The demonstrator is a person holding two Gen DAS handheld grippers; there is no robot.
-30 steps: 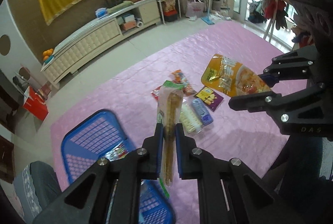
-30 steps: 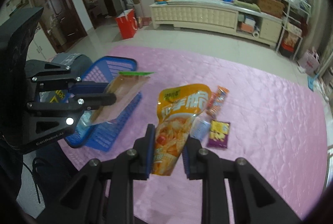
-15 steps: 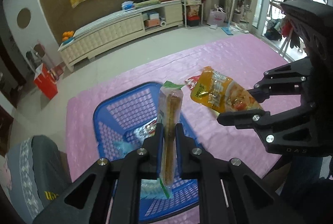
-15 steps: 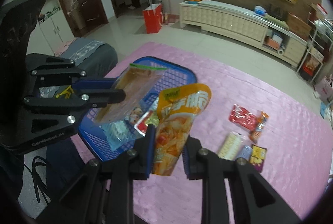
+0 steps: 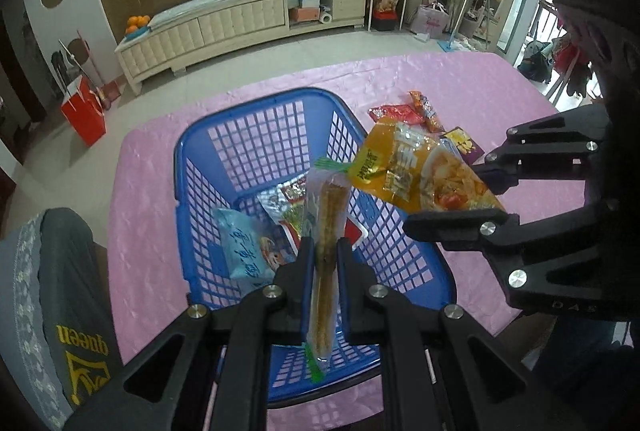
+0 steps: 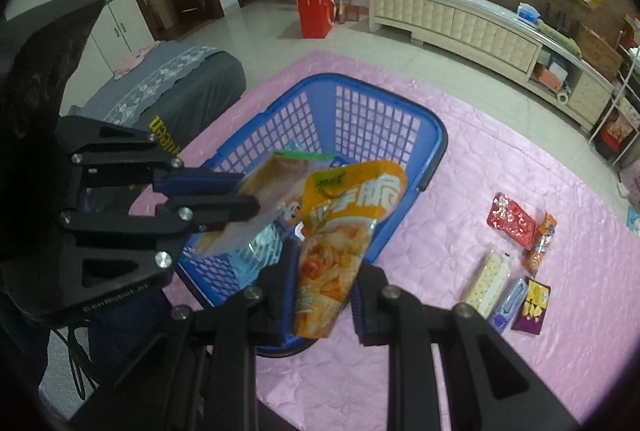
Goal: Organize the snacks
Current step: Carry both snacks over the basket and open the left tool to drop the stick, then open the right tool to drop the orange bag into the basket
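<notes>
Right wrist view: right tool [image 6: 323,295] clamping orange pouch [image 6: 340,243], left tool [image 5: 322,263] clamping clear stick pack [image 5: 326,231], both over blue basket [image 5: 248,103]. Few packs inside already; five snacks [image 6: 512,259] left on pink tabletop [image 6: 500,167].

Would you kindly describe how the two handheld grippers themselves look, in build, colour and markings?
Both the left gripper and the right gripper are matte black plastic frames with triangular cut-outs and silver screw heads. Their fingers carry blue pads on the inner faces. Faint embossed lettering marks each body. A thin black cable hangs below the left one.
</notes>
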